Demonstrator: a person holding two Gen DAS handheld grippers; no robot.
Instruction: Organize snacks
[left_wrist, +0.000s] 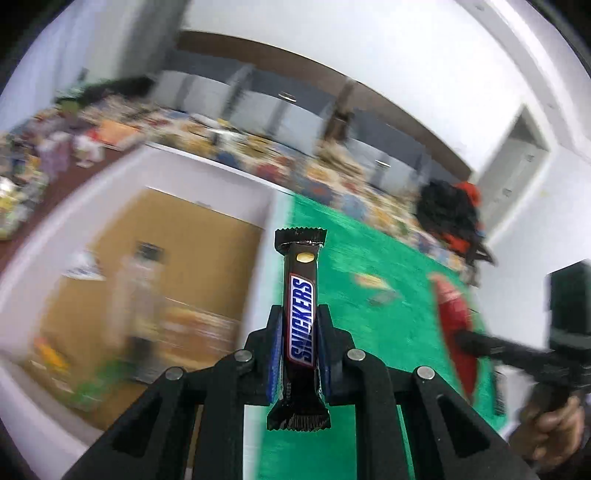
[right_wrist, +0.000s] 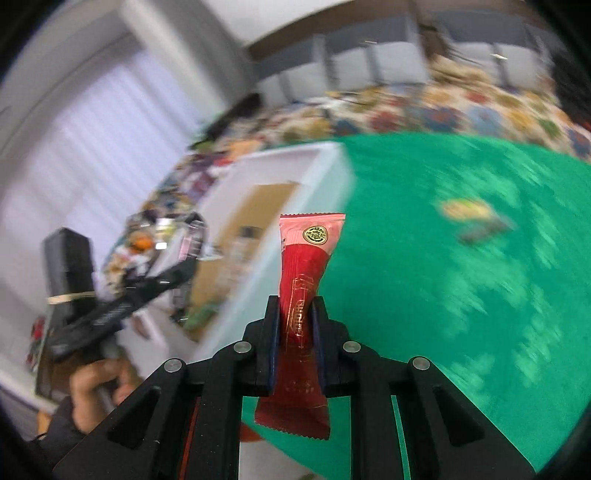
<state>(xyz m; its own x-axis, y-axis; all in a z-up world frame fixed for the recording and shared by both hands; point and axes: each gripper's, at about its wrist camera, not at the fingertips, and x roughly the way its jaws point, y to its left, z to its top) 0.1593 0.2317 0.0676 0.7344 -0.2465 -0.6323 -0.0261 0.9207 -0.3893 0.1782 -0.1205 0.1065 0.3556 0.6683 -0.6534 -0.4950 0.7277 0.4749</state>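
My left gripper (left_wrist: 300, 314) is shut on a Snickers bar (left_wrist: 301, 295) and holds it upright in the air beside the white box (left_wrist: 207, 173). My right gripper (right_wrist: 295, 304) is shut on a red snack packet (right_wrist: 304, 266), also held off the green cloth (right_wrist: 461, 295). The red packet and right gripper show at the right of the left wrist view (left_wrist: 452, 317). The left gripper shows at the left of the right wrist view (right_wrist: 184, 236), its bar blurred. The white box (right_wrist: 295, 166) has a brown floor with several blurred snacks inside.
Two small wrapped snacks (left_wrist: 375, 286) lie on the green cloth (left_wrist: 351, 443); they also show in the right wrist view (right_wrist: 474, 218). A patterned cloth (left_wrist: 332, 173) lies beyond, with a black and red bag (left_wrist: 452, 210) on it. Both views are motion-blurred.
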